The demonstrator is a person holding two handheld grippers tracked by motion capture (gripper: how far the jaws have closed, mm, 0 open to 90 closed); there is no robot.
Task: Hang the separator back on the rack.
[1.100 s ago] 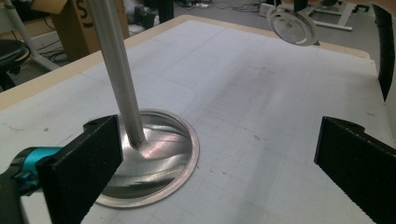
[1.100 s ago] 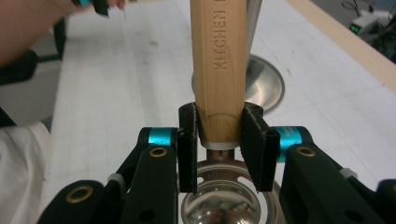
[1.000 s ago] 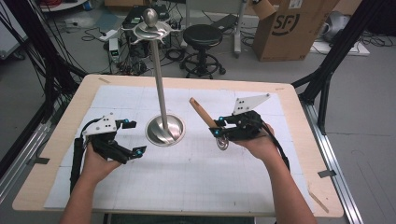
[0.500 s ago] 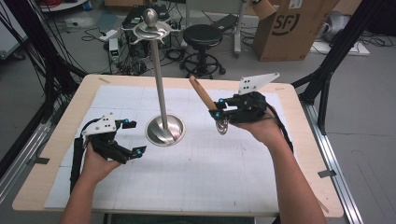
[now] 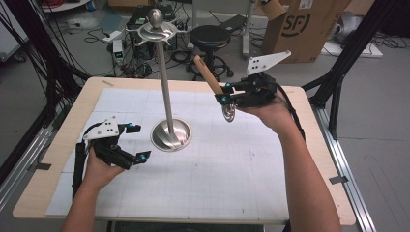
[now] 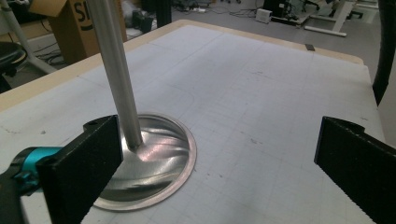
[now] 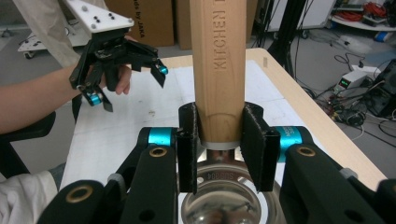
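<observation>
the right gripper [image 5: 226,100] is held up in the air above the far right part of the table [image 5: 300,159], and its jaws are closed on a utensil with a wooden handle [image 5: 209,74]. in the right gripper view the two black pads [image 7: 256,149] press on both sides of the handle, close to the place where the wood meets the metal. the handle has the words "kitchen" cut into the wood (the rest of the letters are out of the frame). the handle points up and away from the person, tilted toward the stand. the metal bowl of the utensil [image 5: 228,112] hangs under the jaws, and it is not touching the table.

the left gripper [image 5: 138,142] rests low over the near left part of the table, on the white grid sheet [image 5: 222,169]. its jaws are wide apart and nothing is between them. in the left gripper view the round base of the metal stand [image 6: 159,158] lies just in front of the left jaw, and the pole [image 6: 114,70] rises up from it.

the metal stand [image 5: 167,92] is upright in the middle of the table, between the two grippers, with a ring and a ball on top. the utensil is well apart from the pole, to its right in the high view.
</observation>
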